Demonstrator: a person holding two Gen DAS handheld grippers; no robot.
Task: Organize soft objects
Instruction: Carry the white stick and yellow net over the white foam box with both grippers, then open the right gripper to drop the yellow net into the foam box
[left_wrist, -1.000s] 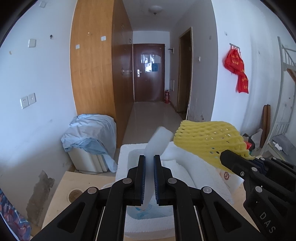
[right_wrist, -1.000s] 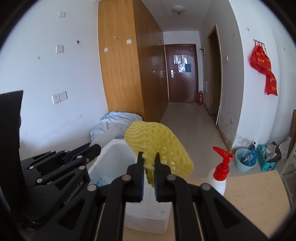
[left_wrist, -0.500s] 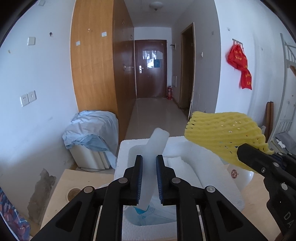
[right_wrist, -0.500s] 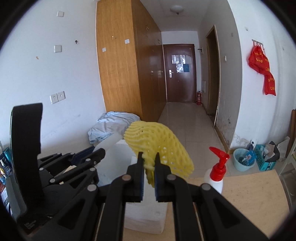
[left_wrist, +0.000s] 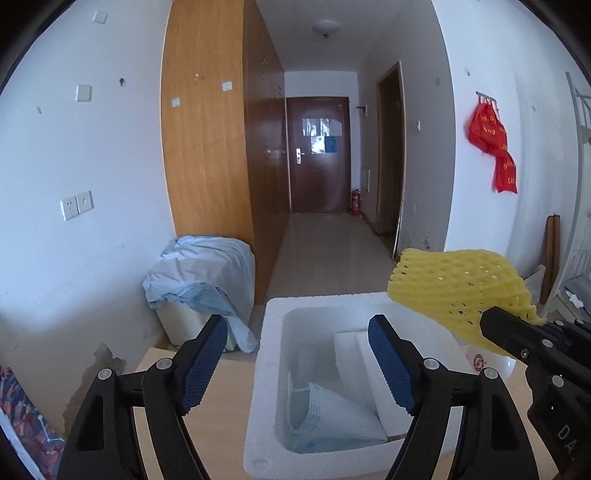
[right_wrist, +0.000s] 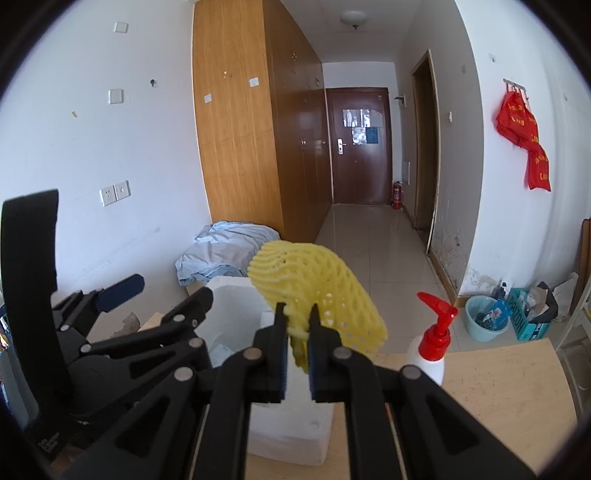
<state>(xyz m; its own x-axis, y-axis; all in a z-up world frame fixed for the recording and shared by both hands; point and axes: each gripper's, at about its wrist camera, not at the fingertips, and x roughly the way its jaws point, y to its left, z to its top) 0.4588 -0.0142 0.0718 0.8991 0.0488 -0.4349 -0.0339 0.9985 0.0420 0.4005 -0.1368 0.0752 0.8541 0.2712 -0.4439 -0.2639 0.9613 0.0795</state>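
Note:
A white foam box (left_wrist: 271, 354) stands on the wooden table; it also shows in the right wrist view (right_wrist: 295, 435). Inside lie white foam pieces (left_wrist: 360, 354) and a light blue face mask (left_wrist: 332, 421). My left gripper (left_wrist: 295, 365) is open and empty, just above the box's near side. My right gripper (right_wrist: 297, 341) is shut on a yellow foam net sleeve (right_wrist: 317, 284), held above the box's right edge. The sleeve also shows in the left wrist view (left_wrist: 458, 288).
A white spray bottle with a red trigger (right_wrist: 432, 343) stands on the table to the right of the box. A white bowl (left_wrist: 495, 363) sits behind the right gripper. A cloth-covered bin (left_wrist: 203, 284) stands on the floor beyond the table. The hallway lies behind.
My left gripper has opened and let go of the white foam piece, which now lies in the box. The right gripper still holds the yellow sleeve in about the same place.

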